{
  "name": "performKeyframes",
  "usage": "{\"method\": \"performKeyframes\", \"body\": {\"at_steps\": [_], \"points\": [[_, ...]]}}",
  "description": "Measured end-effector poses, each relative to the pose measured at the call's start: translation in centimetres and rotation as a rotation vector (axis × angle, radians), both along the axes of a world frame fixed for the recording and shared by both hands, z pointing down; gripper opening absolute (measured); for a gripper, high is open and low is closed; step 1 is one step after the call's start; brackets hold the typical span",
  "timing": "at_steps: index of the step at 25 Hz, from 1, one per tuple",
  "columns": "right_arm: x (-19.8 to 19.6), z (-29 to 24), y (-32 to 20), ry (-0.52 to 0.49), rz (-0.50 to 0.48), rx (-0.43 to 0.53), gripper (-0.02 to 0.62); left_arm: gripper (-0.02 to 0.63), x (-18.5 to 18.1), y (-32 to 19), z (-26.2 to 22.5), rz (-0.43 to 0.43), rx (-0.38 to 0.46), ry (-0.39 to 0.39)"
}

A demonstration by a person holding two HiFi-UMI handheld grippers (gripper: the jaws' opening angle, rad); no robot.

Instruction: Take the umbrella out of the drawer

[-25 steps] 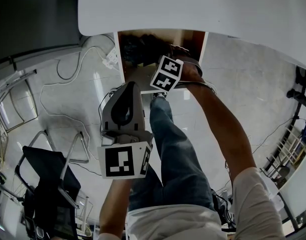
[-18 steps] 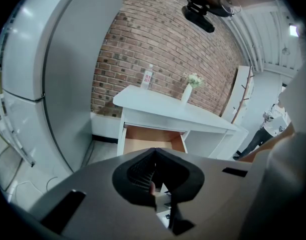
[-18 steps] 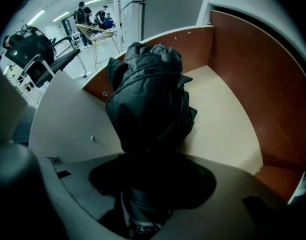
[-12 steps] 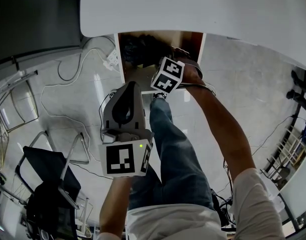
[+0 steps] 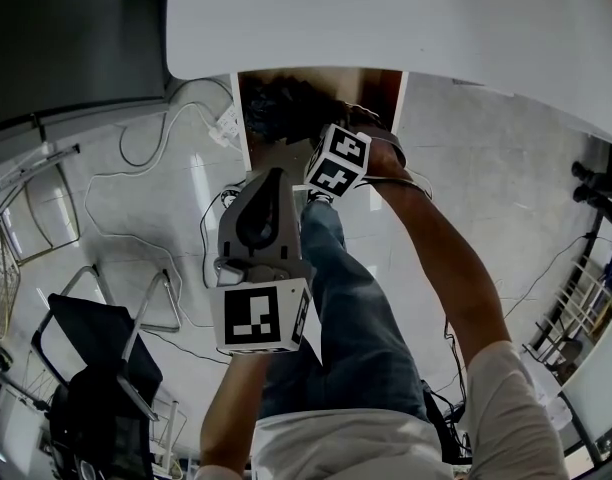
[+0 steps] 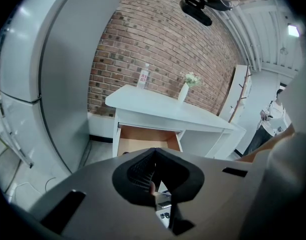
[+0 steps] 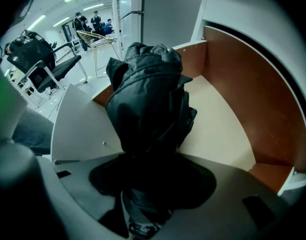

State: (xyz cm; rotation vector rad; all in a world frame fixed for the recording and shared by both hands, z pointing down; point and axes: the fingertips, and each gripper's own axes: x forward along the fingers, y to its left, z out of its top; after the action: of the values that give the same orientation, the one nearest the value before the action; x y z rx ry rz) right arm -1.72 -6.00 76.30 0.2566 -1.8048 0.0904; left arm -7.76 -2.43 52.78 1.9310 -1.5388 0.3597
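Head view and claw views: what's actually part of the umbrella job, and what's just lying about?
Job: umbrella, drawer, right claw gripping the umbrella.
Lying about: office chair, floor cables, bottle and flower vase on the desk.

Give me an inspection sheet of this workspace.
surface: white desk, one drawer pulled open.
job's things: black umbrella inside the open drawer.
clutter: bottle and vase on the desk.
grippers: right gripper clamped on the umbrella; left gripper shut, empty, away from the drawer.
cables: white leads and a power strip on the floor.
surroundings: brick wall, black chair.
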Motion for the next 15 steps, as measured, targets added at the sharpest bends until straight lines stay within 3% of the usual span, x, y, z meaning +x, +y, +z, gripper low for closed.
{"method": "performKeyframes", "body": {"at_steps": [15], "points": [[0.2, -2.6, 0.8, -0.029, 0.006, 0.015, 0.252, 0.018, 0.2, 0.6, -1.3, -0.006, 0.011, -0.001]]}}
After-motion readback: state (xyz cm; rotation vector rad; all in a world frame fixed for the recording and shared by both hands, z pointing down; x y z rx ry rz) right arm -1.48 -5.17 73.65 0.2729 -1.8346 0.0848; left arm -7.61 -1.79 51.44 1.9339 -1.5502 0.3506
